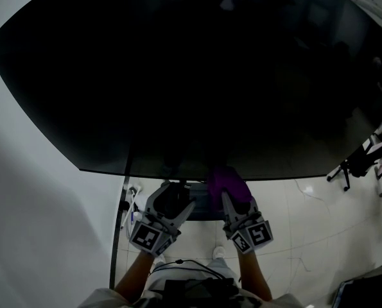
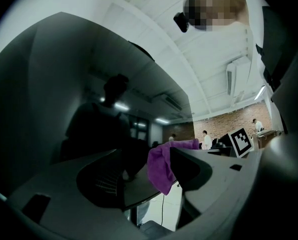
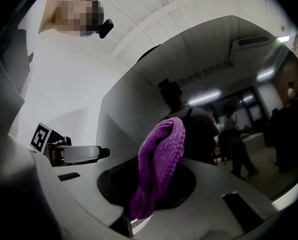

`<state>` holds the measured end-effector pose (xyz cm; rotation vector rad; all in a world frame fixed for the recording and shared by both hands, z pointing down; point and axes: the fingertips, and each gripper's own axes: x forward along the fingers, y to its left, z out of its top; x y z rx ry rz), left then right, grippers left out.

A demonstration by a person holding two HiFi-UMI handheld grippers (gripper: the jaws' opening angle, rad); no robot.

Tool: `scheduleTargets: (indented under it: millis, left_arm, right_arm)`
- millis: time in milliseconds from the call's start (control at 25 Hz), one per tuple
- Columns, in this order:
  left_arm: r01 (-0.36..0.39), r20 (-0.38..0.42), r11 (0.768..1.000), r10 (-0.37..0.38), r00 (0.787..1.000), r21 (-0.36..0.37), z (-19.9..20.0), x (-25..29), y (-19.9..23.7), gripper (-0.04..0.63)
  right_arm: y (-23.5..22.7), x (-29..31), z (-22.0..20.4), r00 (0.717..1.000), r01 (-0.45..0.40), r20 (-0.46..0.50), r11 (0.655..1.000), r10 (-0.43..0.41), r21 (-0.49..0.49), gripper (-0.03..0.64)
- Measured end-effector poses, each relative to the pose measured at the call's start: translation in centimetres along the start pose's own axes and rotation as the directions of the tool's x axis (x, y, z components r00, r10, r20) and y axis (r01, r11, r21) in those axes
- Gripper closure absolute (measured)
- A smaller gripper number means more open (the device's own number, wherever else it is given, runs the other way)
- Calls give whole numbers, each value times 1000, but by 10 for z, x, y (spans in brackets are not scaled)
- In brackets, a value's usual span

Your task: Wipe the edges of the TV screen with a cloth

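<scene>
Fingers (image 3: 214, 184) of my right gripper (image 3: 151, 184) are clamped on the purple knitted cloth (image 3: 159, 154), which stands up between them in a folded bunch. My left gripper (image 2: 138, 176) has its fingers (image 2: 53, 184) apart with nothing gripped; the cloth seen past them is in the other gripper. In the head view the cloth sits right at the bottom edge of the large black TV screen (image 1: 191, 76), about mid-width. Contact I can't confirm. Both grippers are side by side just under that edge, over the white tiled floor (image 1: 293, 217).
</scene>
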<state>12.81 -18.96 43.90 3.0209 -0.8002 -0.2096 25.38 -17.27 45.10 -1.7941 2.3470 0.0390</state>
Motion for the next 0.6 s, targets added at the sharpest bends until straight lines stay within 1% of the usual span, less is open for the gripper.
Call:
scheduleTargets:
  millis: [120,320,360,480,600]
  left_arm:
    - [12,-7,1000,-12,1000,-21,2,2,-5,313]
    - [29,-8,999,-29,1000,-28,2,4,-11,313]
    - [30,-11,999,-30,999,-22,-1,5,-10,313]
    - [26,-20,999,-26,999,32,-20,3,1,313]
    - [26,-19,999,-25,1000,30,-22,6,6,313]
  right_arm:
    - [0,0,-1,1000,7,-1,1000,-7,0,557]
    - [2,-4,-3,1000,7,1,1000,-7,9,557]
    - [2,-5,-3,1000,6,2,1000,-6,9,557]
    - [-3,-5,-4,1000,11,-1,1000,-11,9,557]
    - [-11,-5,-9,1000,24,-6,1000,-24,11,557]
